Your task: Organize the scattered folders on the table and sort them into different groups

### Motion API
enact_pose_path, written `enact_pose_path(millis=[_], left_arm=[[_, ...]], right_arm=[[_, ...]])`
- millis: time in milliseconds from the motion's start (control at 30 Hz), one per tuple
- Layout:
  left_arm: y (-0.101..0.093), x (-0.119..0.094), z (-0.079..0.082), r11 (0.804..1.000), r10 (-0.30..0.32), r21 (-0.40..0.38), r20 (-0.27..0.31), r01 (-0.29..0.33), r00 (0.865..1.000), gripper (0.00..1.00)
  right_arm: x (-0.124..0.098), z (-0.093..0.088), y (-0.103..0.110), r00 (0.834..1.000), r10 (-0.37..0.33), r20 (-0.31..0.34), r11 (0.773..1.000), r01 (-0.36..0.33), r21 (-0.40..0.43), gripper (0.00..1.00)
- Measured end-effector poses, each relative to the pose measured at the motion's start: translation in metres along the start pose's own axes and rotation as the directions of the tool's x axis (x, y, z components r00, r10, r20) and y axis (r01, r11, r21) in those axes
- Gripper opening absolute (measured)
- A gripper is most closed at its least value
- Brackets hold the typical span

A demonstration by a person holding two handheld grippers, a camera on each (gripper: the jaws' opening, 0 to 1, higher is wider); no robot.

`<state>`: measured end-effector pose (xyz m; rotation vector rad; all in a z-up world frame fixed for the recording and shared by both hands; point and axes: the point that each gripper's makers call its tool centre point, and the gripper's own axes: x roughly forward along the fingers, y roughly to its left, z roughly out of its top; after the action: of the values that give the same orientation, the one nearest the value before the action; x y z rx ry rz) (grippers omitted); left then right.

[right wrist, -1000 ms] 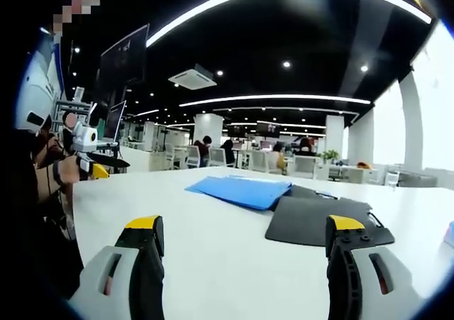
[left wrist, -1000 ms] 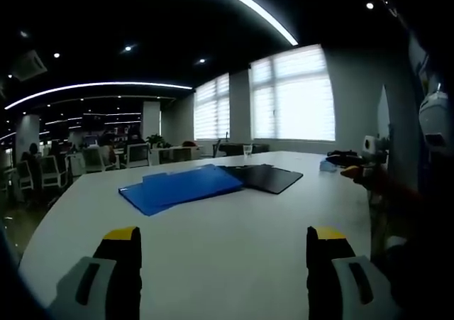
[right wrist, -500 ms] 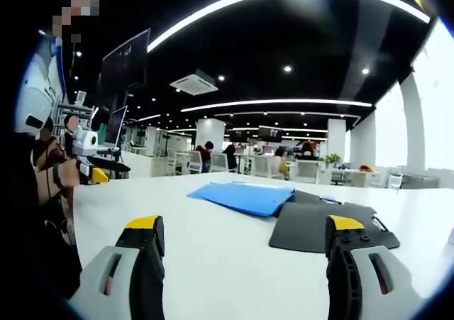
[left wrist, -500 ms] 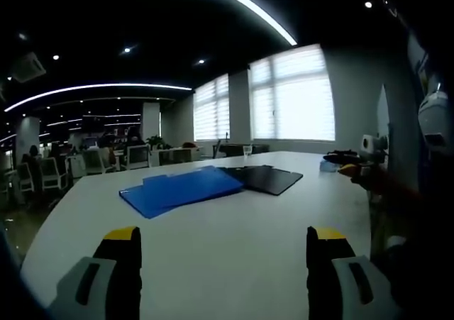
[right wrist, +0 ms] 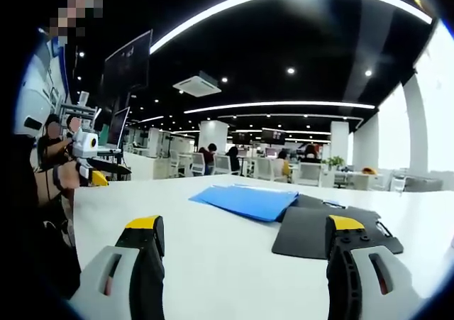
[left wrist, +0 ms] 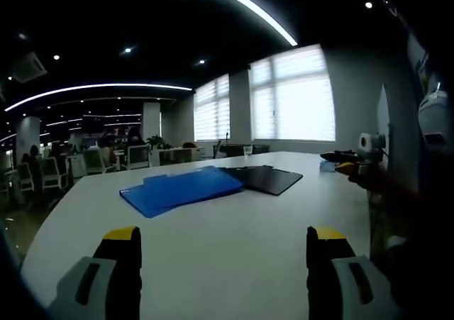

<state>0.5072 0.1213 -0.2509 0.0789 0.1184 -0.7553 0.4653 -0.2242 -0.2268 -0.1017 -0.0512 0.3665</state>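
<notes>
Blue folders [left wrist: 180, 189] lie stacked near the middle of the white table [left wrist: 227, 242], and black folders [left wrist: 264, 177] overlap their right edge. The right gripper view has the same blue folders [right wrist: 245, 200] with the black folders [right wrist: 328, 228] to their right. My left gripper [left wrist: 220, 263] is open above the near table, well short of the folders. My right gripper [right wrist: 241, 260] is open too, with nothing between its jaws. The right gripper [left wrist: 347, 165] also shows in the left gripper view at the right, and the left gripper [right wrist: 96, 167] in the right gripper view at the left.
A small light blue object [left wrist: 327, 165] rests near the table's far right edge. Office chairs and desks [left wrist: 85, 160] with seated people stand beyond the table. Bright windows [left wrist: 294, 96] are behind it. Monitors [right wrist: 113, 125] stand at the left of the right gripper view.
The right gripper view has tilted slightly, so the folders sit a little lower in it. The folders have not moved, and both grippers stay open.
</notes>
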Motion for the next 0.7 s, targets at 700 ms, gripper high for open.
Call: enact_pose_path(millis=[700], left_arm=[[-0.001, -0.001, 0.002, 1.0, 0.003, 0.0, 0.011, -0.003, 1.0, 0.95]], right_arm=[[0.015, 0.01, 0.0, 1.0, 0.014, 0.027, 1.0, -0.014, 0.007, 0.93]])
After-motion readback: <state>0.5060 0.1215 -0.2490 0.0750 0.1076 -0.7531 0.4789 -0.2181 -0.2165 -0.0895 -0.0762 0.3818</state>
